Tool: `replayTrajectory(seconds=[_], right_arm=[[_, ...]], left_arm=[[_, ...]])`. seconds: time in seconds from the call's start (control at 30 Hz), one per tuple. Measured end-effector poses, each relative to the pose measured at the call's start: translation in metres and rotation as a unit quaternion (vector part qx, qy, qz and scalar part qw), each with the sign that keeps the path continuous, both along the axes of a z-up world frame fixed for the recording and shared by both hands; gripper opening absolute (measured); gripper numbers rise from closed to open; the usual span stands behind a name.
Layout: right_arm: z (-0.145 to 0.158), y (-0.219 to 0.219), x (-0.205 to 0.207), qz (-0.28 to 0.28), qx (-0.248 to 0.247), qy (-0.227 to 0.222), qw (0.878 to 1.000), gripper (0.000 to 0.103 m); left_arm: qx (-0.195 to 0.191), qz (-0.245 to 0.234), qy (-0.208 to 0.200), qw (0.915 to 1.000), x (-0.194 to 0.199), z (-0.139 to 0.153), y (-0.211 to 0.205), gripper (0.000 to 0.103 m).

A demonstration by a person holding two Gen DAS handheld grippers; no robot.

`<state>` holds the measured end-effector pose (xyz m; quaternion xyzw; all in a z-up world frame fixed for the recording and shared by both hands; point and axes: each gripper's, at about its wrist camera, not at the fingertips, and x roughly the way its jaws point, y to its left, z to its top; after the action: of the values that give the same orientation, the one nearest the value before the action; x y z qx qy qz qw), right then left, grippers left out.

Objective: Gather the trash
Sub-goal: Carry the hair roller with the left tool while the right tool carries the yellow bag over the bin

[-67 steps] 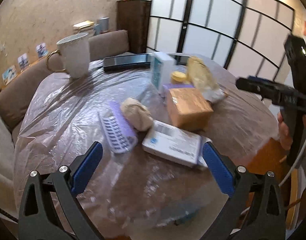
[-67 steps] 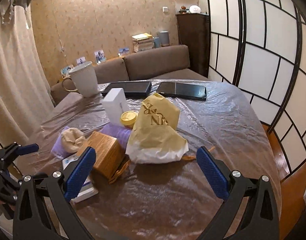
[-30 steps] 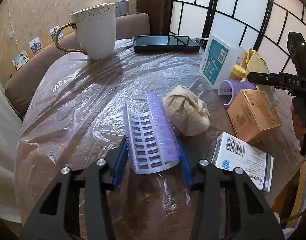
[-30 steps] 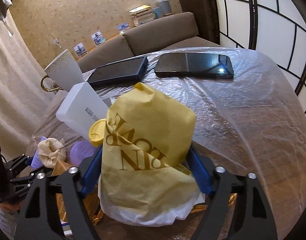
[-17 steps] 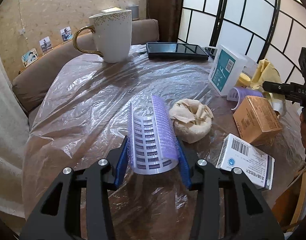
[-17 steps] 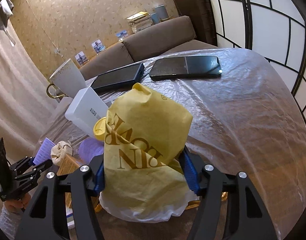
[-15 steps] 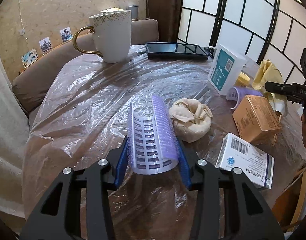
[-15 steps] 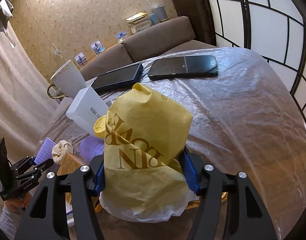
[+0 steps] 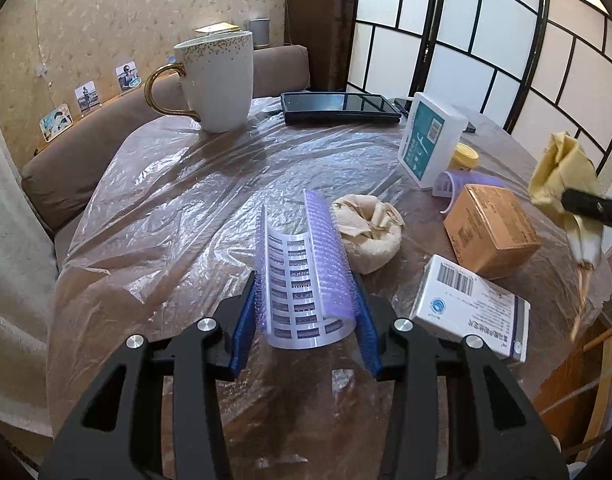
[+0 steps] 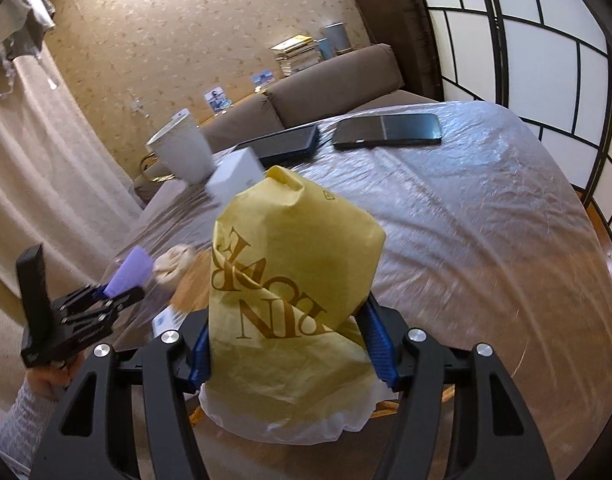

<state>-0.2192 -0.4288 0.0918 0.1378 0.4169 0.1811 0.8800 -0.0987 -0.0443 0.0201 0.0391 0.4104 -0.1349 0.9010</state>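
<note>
We now have both pieces lifted off the table (image 9: 154, 208) — collection is underway. Our left gripper (image 9: 304, 324) clamps the ridged, curved purple plastic strip (image 9: 306, 272); our right gripper (image 10: 288, 344) squeezes the crinkly yellow paper bag (image 10: 290, 280). Beyond the strip, a crumpled tissue wad (image 9: 365, 236) waits.

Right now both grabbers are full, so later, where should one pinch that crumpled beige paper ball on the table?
Probably best from above, straddling the crumpled paper ball across its soft rounded middle. It sits low on the plastic sheet, so nothing sticks up to grab except loose folds, which might tear. Come with the fingers lined up so they miss the purple hair roller close on its left and the brown box to its right.
</note>
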Motion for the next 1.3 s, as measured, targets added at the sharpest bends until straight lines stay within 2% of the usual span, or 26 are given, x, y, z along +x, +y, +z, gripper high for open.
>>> replayTrajectory(seconds=[0.4, 0.57, 0.77, 0.93, 1.3], right_arm=[[-0.012, 0.046, -0.08, 0.006, -0.014, 0.01, 1.0, 0.061], [-0.017, 0.059, -0.102, 0.003, -0.007, 0.015, 1.0, 0.061], [-0.022, 0.068, -0.124, 0.042, -0.004, 0.024, 0.999, 0.061], [-0.028, 0.068, -0.138, 0.075, 0.001, 0.042, 0.996, 0.061], [-0.056, 0.067, -0.177, 0.11, -0.018, 0.071, 0.991, 0.061]], left_arm=[[-0.019, -0.035, 0.003, 0.9992, -0.03, -0.002, 0.0, 0.044], [-0.014, -0.058, -0.004, 0.9982, -0.047, 0.0, -0.003, 0.044], [-0.023, -0.066, -0.01, 0.9975, -0.076, 0.004, -0.008, 0.044], [-0.028, -0.059, 0.001, 0.9979, -0.101, 0.002, -0.017, 0.044], [-0.016, -0.055, 0.028, 0.998, -0.152, -0.02, -0.032, 0.044]])
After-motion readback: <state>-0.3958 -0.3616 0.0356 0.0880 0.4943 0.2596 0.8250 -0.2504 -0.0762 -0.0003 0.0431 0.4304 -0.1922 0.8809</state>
